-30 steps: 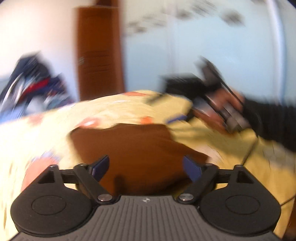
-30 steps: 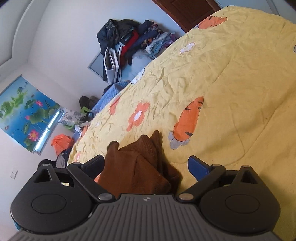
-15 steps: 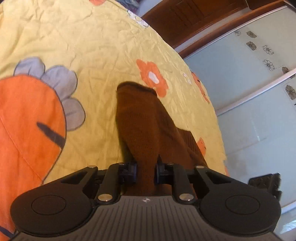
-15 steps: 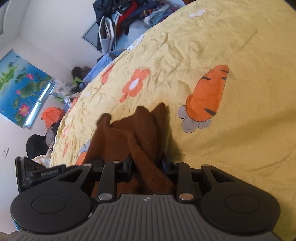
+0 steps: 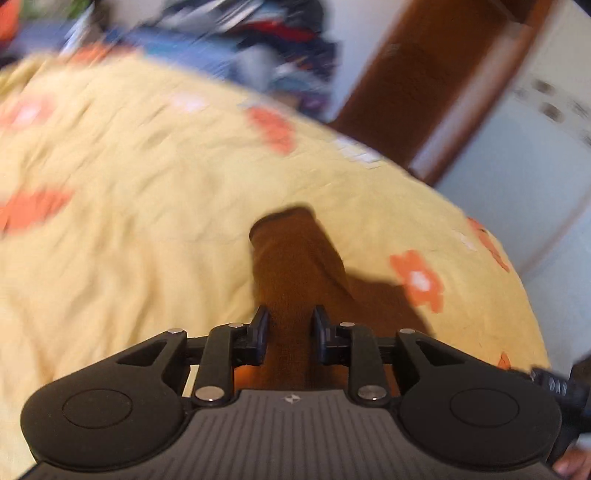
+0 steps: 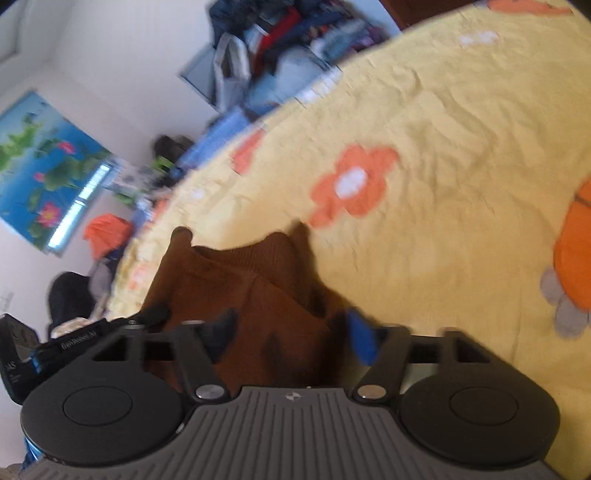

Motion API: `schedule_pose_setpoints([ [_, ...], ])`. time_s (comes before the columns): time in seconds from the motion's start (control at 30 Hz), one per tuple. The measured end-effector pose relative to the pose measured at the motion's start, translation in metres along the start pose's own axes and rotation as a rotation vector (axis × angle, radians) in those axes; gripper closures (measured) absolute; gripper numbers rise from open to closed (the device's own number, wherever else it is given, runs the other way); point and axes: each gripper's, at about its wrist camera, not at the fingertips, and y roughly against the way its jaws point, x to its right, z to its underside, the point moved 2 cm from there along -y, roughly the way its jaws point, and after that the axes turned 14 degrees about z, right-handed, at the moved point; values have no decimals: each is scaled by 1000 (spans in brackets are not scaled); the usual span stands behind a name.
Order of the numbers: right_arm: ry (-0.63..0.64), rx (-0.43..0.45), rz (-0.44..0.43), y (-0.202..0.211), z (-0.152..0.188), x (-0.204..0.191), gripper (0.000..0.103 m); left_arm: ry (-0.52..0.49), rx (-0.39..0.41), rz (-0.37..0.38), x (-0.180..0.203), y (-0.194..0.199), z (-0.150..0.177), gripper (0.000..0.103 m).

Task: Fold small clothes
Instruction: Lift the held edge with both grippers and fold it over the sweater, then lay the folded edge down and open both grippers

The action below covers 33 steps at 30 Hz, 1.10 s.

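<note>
Left gripper point(image 5: 289, 328): fingers pinched on a fold of the brown knit garment point(image 5: 295, 266). Cloth runs from between the pads out toward 12 o'clock, free end rounded, lying on the yellow quilt point(image 5: 147, 184). The rest of the garment spreads off toward 3 o'clock under the tool. Left view is motion-blurred.

Right gripper point(image 6: 291, 332): fingers spread wide, blue pad point(image 6: 364, 339) clear at 3 o'clock, the other finger at 9. The brown knit garment point(image 6: 258, 295) sits between and under them; no contact visible on either pad. It lies bunched in layers on the yellow quilt point(image 6: 461, 129), points sticking up toward 12.

Orange flower print point(image 6: 352, 184) just past the garment at 1 o'clock. Pile of clothes point(image 6: 295, 33) beyond the quilt's far edge, at 12 o'clock. Lotus poster point(image 6: 40, 166) on the wall at 9–10 o'clock.
</note>
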Motion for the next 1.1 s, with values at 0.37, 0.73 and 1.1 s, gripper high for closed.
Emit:
schedule_pose_setpoints([
  [0.37, 102, -92, -137, 43, 75, 0, 22, 163, -113, 316, -23, 45, 101, 62],
  [0.73, 131, -107, -153, 48, 89, 4, 43, -200, -6, 133, 12, 92, 127, 76],
  [1.1, -35, -13, -102, 30, 18, 8, 44, -583, 7, -99, 34, 94, 173, 54],
])
